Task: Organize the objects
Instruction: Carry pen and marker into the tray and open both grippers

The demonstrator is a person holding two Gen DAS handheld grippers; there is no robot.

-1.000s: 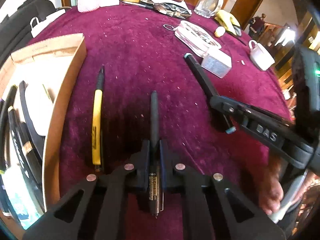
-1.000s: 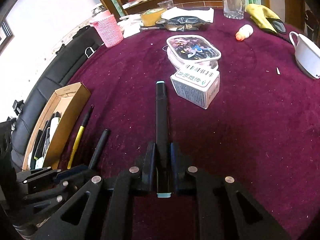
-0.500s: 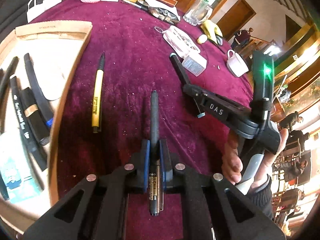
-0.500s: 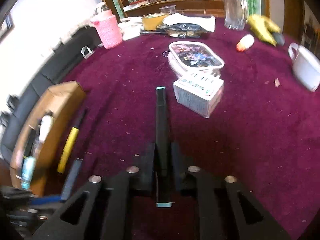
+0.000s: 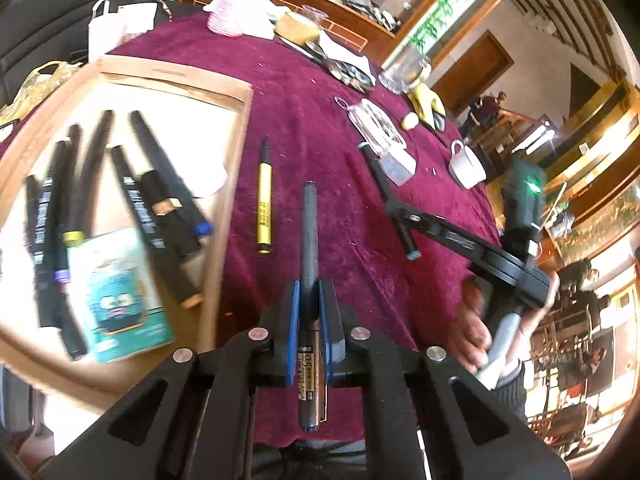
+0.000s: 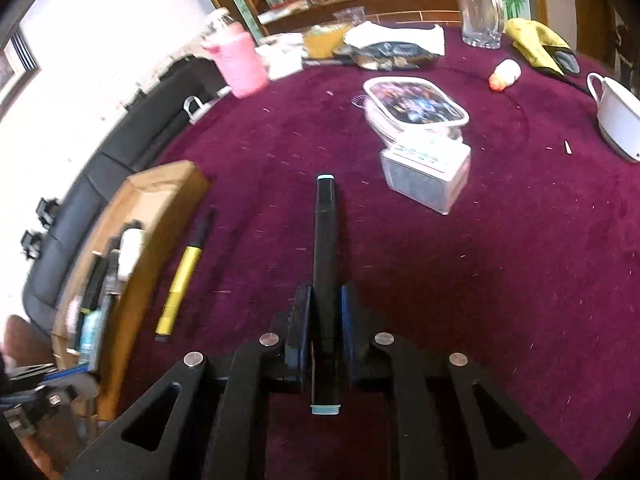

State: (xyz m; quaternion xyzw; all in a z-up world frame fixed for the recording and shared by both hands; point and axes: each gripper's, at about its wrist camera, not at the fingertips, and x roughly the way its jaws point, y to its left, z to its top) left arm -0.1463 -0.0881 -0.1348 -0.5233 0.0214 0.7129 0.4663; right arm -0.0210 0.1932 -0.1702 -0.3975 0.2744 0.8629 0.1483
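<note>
My left gripper (image 5: 308, 292) is shut on a grey gel pen (image 5: 309, 240), held lifted above the maroon cloth just right of the cardboard box (image 5: 224, 216). Several black markers (image 5: 160, 184) and a teal card (image 5: 120, 296) lie inside that box. My right gripper (image 6: 325, 300) is shut on a black marker with light-blue end caps (image 6: 326, 240), which points away over the table. A yellow pen (image 5: 264, 204) lies on the cloth beside the box, also the yellow pen (image 6: 180, 284) in the right wrist view. The right gripper (image 5: 404, 216) shows in the left wrist view, held by a hand.
A small clear box (image 6: 426, 178) and a picture-lid container (image 6: 416, 102) sit ahead on the cloth. A white cup (image 6: 618, 120), glass mug (image 6: 480, 12), yellow cloth (image 6: 536, 44) and pink cup (image 6: 238, 64) stand further back. A dark sofa (image 6: 120, 140) runs along the left.
My left gripper has risen and swung left with the grey pen, so the box interior now fills the left of its view. The right gripper keeps its grip and has barely moved.
</note>
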